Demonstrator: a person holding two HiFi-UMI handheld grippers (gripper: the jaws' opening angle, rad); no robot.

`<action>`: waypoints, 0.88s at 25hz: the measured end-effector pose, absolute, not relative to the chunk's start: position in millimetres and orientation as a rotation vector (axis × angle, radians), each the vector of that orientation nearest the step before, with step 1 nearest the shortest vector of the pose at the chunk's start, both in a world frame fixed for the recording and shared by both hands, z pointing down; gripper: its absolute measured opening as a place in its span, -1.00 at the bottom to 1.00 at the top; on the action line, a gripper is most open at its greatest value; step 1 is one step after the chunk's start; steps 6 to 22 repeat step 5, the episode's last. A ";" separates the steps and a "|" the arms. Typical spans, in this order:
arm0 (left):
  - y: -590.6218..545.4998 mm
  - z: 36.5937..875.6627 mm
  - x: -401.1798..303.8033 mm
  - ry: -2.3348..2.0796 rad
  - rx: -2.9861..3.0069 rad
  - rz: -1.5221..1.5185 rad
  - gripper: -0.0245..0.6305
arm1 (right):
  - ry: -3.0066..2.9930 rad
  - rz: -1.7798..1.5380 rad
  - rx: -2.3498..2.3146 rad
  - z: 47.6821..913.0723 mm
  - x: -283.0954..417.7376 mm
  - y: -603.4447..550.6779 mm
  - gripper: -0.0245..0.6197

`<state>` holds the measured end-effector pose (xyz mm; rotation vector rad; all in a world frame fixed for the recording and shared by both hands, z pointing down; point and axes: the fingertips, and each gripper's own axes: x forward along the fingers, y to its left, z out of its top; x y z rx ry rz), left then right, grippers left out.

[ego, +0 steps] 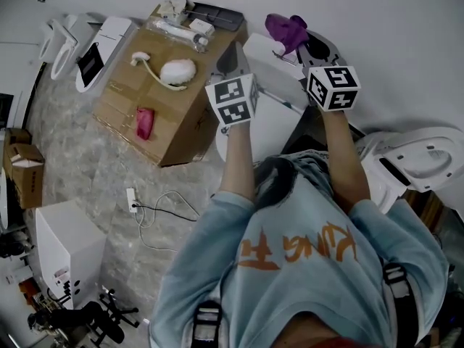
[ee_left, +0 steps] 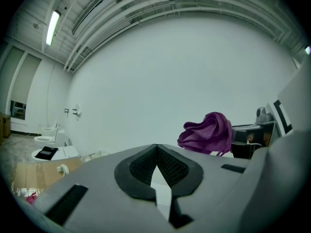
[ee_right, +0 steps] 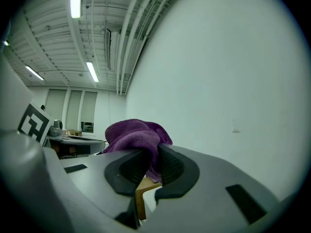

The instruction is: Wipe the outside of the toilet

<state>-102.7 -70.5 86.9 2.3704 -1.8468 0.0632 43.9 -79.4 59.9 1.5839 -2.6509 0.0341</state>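
Head view: the toilet (ego: 275,122) stands directly below both outstretched arms, beside a cardboard box (ego: 174,114). The right gripper (ego: 301,46) holds the purple cloth (ego: 285,29) near the tank's far edge. Left gripper view: the left gripper (ee_left: 156,147) has its jaws pressed together, nothing between them. Right gripper view: the jaws pinch one fold of the cloth, the rest bunched ahead. Recommendation: lay the loose bulk flat on the porcelain, stroke from the top downward, and let no hard jaw touch the glaze.
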 end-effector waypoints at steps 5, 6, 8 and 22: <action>-76.7 86.0 -93.6 -1.819 2.385 0.062 -0.85 | -2.660 0.020 1.580 55.3 50.8 -82.9 -0.75; -76.7 86.0 -93.6 -1.819 2.385 0.062 -0.85 | -2.660 0.020 1.580 55.3 50.8 -82.9 -0.75; -76.7 86.0 -93.6 -1.819 2.385 0.062 -0.85 | -2.660 0.020 1.580 55.3 50.8 -82.9 -0.75; -76.7 86.0 -93.6 -1.819 2.385 0.062 -0.85 | -2.660 0.020 1.580 55.3 50.8 -82.9 -0.75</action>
